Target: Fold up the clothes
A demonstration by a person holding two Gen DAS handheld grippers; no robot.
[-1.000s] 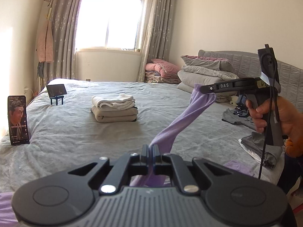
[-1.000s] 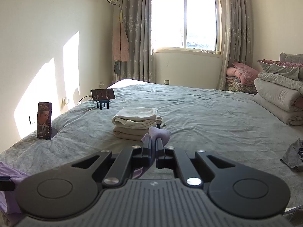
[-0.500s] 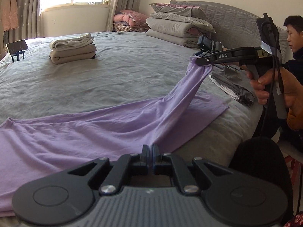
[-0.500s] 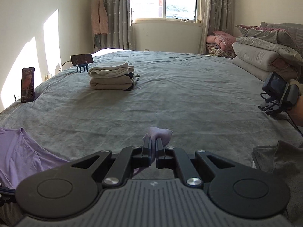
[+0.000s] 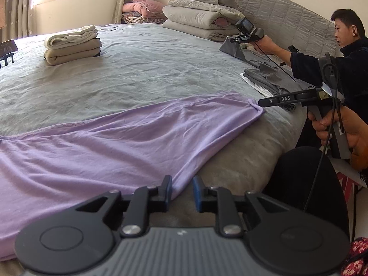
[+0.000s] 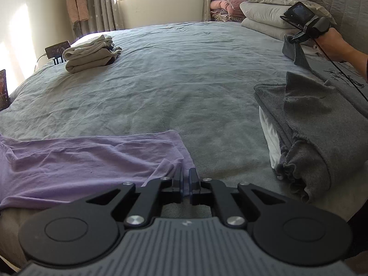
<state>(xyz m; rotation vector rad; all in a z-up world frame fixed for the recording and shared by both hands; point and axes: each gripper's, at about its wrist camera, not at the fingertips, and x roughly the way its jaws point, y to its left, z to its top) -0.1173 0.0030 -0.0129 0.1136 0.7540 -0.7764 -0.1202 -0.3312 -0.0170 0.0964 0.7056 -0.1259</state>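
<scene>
The left gripper [image 5: 182, 189] is angled downward, its jaws opening with a cloth edge lying loose between them. The right gripper [image 6: 186, 181] is held by a hand [image 5: 338, 126], its jaws pinched nearly together on cloth.

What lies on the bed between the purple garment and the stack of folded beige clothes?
Only bare grey bedsheet separates the spread purple garment from the folded beige stack; the right wrist view shows it.
</scene>
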